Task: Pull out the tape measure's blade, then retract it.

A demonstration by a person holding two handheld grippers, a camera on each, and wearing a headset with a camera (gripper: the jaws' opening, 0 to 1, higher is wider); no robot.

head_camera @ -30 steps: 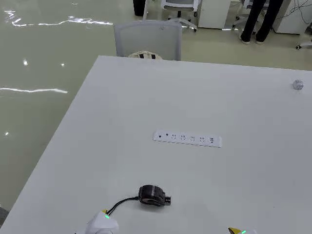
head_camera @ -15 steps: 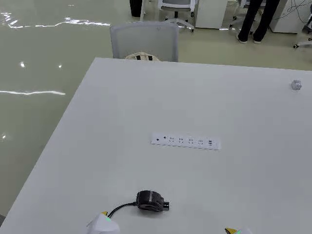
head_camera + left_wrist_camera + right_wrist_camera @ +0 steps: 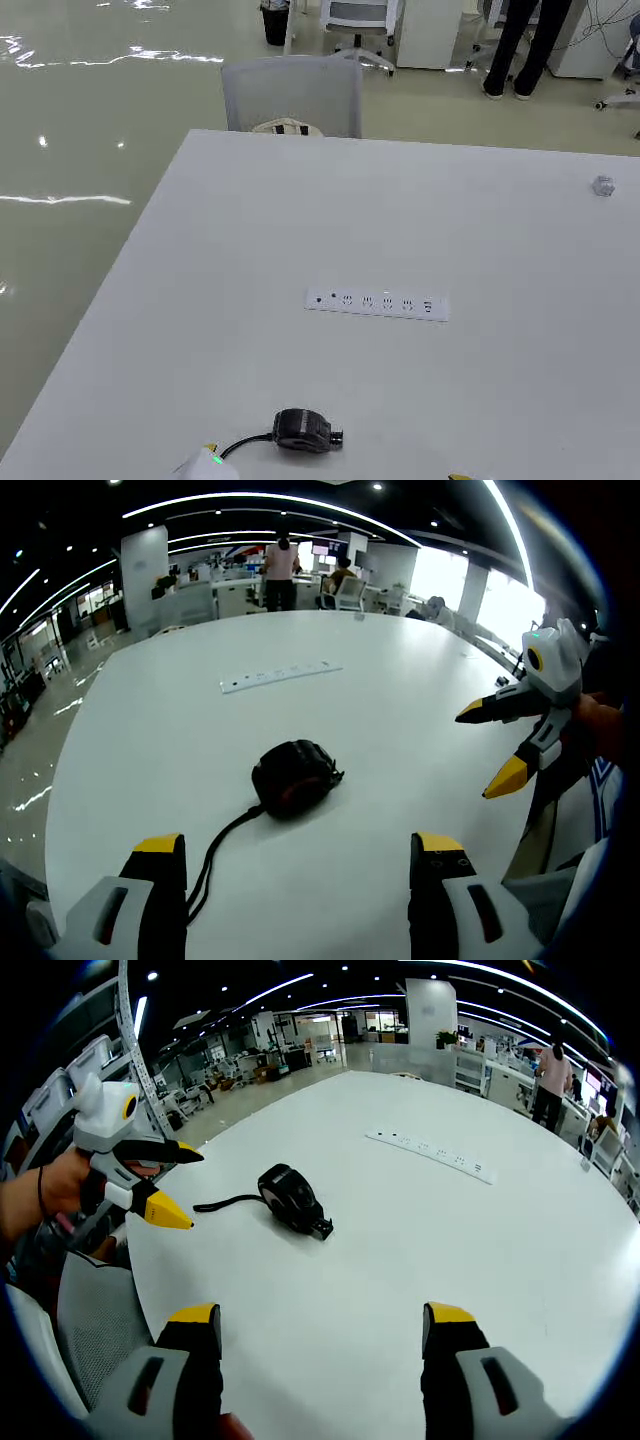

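A black tape measure lies on the white table near its front edge, with a black wrist cord trailing to its left and the blade retracted. My left gripper is open, and the tape measure rests a short way ahead of its jaws, untouched. My right gripper is also open, and the tape measure lies farther ahead, to its left. In each gripper view the other gripper hovers open at the side: right gripper, left gripper. The left gripper peeks in at the head view's bottom edge.
A white power strip lies flat mid-table beyond the tape measure. A small grey object sits at the far right. A grey chair stands against the far edge, with a person behind. The table's left edge runs diagonally.
The head camera has tipped, shifting the whole picture down. The tape measure has not moved on the table. Both grippers show less at the bottom edge.
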